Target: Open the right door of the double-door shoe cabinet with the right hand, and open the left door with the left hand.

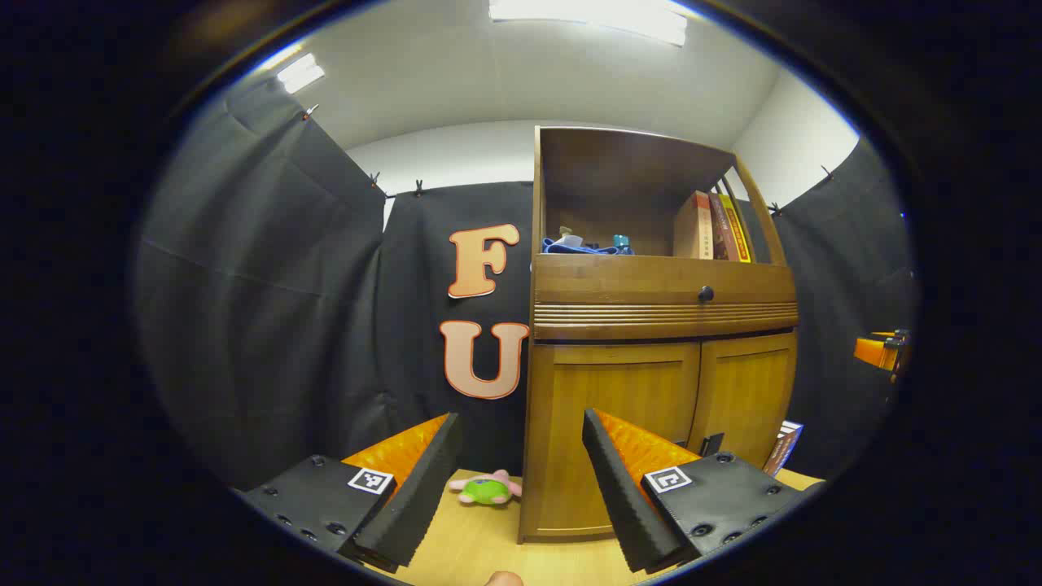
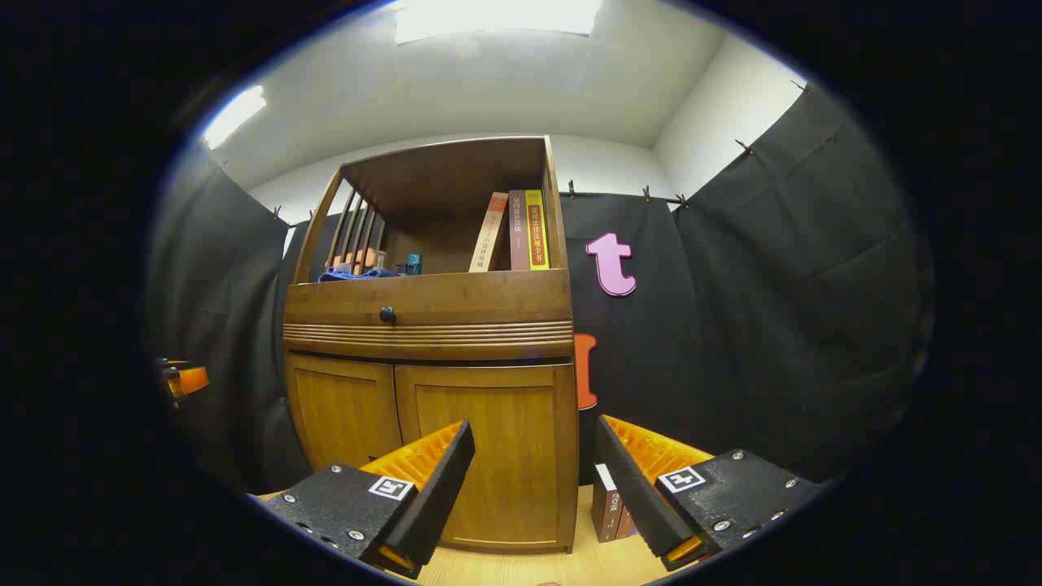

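The shoe cabinet (image 1: 659, 342) stands right of centre in the left gripper view, its left door (image 1: 610, 431) and right door (image 1: 745, 399) closed. The left gripper (image 1: 521, 480) and right gripper (image 2: 533, 480) hover spread apart, pinching nothing, above the bench (image 1: 480, 545).

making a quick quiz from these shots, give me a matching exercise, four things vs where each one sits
Things:
1. books
2. green plush toy
3. round knob
4. blue cloth

Places:
A. left part of the open top shelf
B. on the drawer front
C. right end of the open top shelf
D. on the surface left of the cabinet

Pairs: 1-C, 2-D, 3-B, 4-A
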### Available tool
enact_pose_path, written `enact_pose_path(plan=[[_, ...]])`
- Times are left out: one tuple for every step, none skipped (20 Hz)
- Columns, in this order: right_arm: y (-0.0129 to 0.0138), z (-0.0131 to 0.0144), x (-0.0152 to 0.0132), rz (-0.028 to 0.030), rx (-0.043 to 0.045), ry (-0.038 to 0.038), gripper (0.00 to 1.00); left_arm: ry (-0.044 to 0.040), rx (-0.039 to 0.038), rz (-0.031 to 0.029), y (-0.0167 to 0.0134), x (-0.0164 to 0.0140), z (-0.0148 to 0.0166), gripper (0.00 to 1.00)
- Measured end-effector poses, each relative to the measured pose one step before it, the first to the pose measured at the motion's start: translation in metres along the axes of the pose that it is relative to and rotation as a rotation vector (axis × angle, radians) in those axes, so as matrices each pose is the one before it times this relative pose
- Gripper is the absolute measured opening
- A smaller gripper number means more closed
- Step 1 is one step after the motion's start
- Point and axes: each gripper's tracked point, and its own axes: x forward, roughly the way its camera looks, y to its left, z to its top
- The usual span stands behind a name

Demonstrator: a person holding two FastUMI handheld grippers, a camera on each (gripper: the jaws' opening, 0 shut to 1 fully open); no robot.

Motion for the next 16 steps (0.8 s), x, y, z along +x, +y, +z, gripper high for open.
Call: enact_pose_path(plan=[[0.00030,-0.00039,0.00151,0.00025,-0.00149,0.00044,1.00,0.00523,-0.01281,-0.01225,-0.00430,-0.00003,-0.00265,0.95],[0.00075,-0.00046,0.00286,-0.00042,-0.00227,-0.00051,0.94,0.00329,-0.00635,-0.00740,-0.00142,0.00008,-0.00040,0.95],[0.00038,-0.00070,0.00158,0.00035,-0.00181,0.00058,0.94,-0.00094,0.00072,-0.00276,0.00172,-0.00061,0.00020,0.95],[0.00040,-0.00142,0.00076,0.00067,-0.00121,0.00155,0.94,-0.00490,0.00456,0.00022,0.00145,0.00109,0.00106,0.94],[0.00045,-0.00035,0.00031,0.00081,-0.00101,-0.00007,0.94,-0.00260,0.00837,0.00507,0.00075,-0.00051,-0.00024,0.98],[0.00059,-0.00095,-0.00074,0.00039,-0.00088,-0.00171,0.94,-0.00037,0.00702,0.00863,0.00137,0.00021,0.00076,0.98],[0.00043,-0.00136,0.00036,0.00000,-0.00104,0.00135,0.94,-0.00009,0.00255,-0.00112,-0.00049,0.00012,-0.00032,0.98],[0.00055,-0.00186,0.00104,-0.00005,-0.00179,0.00288,0.93,-0.00250,0.00184,-0.00300,-0.00132,0.00035,0.00075,0.96],[0.00081,-0.00216,-0.00027,0.00066,-0.00291,0.00454,0.93,-0.00082,0.00260,0.00082,0.00065,-0.00058,0.00013,0.95],[0.00035,-0.00253,0.00013,0.00081,-0.00370,0.00488,0.94,-0.00207,-0.00046,0.00120,0.00075,0.00009,0.00033,0.95],[0.00061,-0.00178,-0.00001,0.00137,-0.00323,0.00400,0.94,-0.00571,-0.00075,-0.00177,-0.00071,-0.00047,0.00155,0.94],[0.00086,-0.00171,-0.00031,0.00146,-0.00218,0.00436,0.94,-0.00254,-0.00224,-0.00049,0.00074,-0.00117,0.00041,0.95],[-0.00046,-0.00082,0.00128,-0.00004,-0.00030,0.00236,0.94,0.00168,-0.00398,-0.00180,-0.00044,-0.00004,-0.00150,0.95],[0.00001,-0.00085,-0.00018,-0.00101,0.00102,0.00040,0.94,0.00358,-0.00263,-0.00680,-0.00159,0.00074,-0.00108,0.96],[-0.00045,-0.00018,0.00021,-0.00039,0.00190,-0.00035,0.94,0.00376,-0.00117,-0.00402,-0.00055,0.00084,-0.00190,0.96],[0.00031,-0.00156,-0.00005,-0.00024,0.00243,0.00046,0.94,0.00402,-0.00021,0.00041,0.00059,0.00135,-0.00081,0.95]])
